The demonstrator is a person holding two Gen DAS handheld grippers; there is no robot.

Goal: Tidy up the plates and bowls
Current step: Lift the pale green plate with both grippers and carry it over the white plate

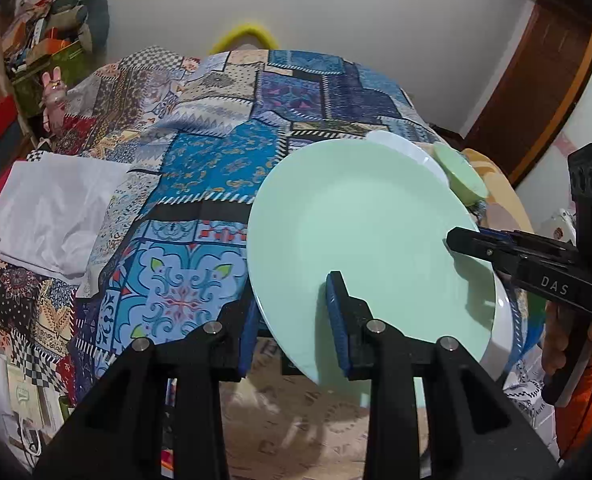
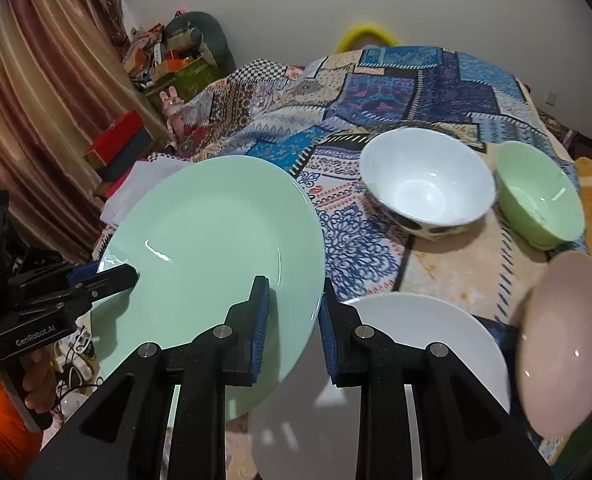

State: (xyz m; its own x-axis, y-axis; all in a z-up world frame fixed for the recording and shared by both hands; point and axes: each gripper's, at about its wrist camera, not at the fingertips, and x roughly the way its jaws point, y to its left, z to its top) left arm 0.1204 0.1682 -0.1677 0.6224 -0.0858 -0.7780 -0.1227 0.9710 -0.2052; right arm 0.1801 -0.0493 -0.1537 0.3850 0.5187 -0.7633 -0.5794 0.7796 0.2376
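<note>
A mint green plate (image 1: 360,232) (image 2: 211,248) is held in the air over the bed between both grippers. My left gripper (image 1: 291,320) straddles its near left rim, one finger above and one below. My right gripper (image 2: 291,320) straddles the opposite rim the same way; it also shows in the left wrist view (image 1: 480,244). The left gripper also shows in the right wrist view (image 2: 107,276). A white plate (image 2: 416,344) lies below on the bed, its rim showing under the green plate (image 1: 500,340). A white bowl (image 2: 428,184), a green bowl (image 2: 536,192) and a pink plate (image 2: 568,344) lie to the right.
A patchwork bedspread (image 1: 199,152) covers the bed. A white folded cloth (image 1: 51,208) lies at its left edge. Cluttered shelves and boxes (image 2: 163,56) stand at the far left by a curtain (image 2: 35,100). A wooden door frame (image 1: 536,92) is at the right.
</note>
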